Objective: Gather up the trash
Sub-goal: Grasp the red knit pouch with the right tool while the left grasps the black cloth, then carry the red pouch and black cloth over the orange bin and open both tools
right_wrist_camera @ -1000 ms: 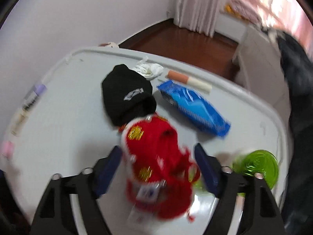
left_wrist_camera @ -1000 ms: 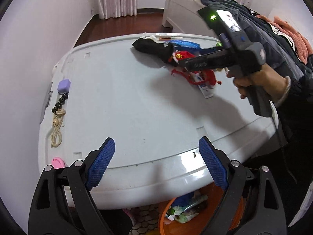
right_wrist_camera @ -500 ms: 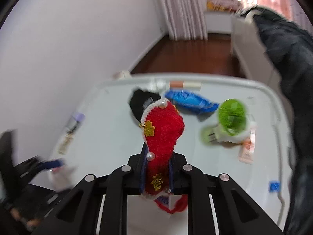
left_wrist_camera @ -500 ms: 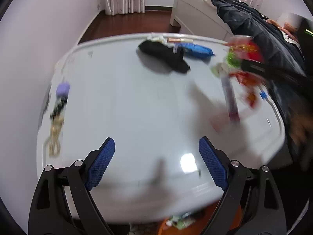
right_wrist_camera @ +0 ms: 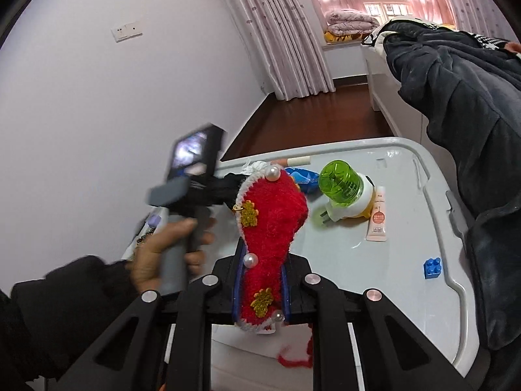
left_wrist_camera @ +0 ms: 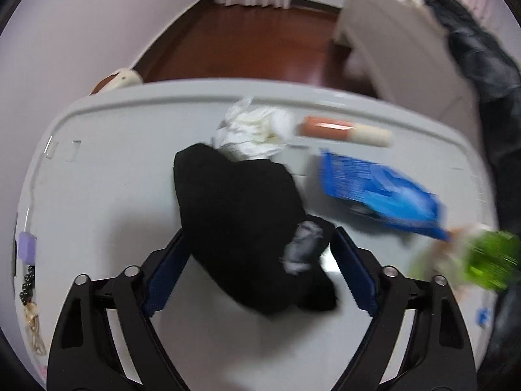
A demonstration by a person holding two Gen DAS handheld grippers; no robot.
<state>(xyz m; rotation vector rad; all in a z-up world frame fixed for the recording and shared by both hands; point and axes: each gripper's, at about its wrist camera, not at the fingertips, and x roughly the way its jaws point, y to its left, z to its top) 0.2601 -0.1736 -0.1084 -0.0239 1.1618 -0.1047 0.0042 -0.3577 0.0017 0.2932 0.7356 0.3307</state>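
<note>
Left wrist: black cloth (left_wrist_camera: pixel 241 228) apparently between closing left gripper's (left_wrist_camera: pixel 260 270) jaws.

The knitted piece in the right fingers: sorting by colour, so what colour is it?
Red knitted piece, white-edged, with gold ornaments and pearl beads; clearest in the right wrist view.

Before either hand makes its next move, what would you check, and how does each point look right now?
1. Right gripper grips the red knitted ornament firmly: ok, fingers pinch its lower part.
2. Ornament lifted off the table: ok; whether its red string hangs free, cannot tell.
3. Left gripper straddles the black cloth: ok; its fingers have just been closing, not yet pressing.
4. Cloth free of the white tissue: not ok, they touch.
5. Bin within reach: cannot tell, not in view.
</note>
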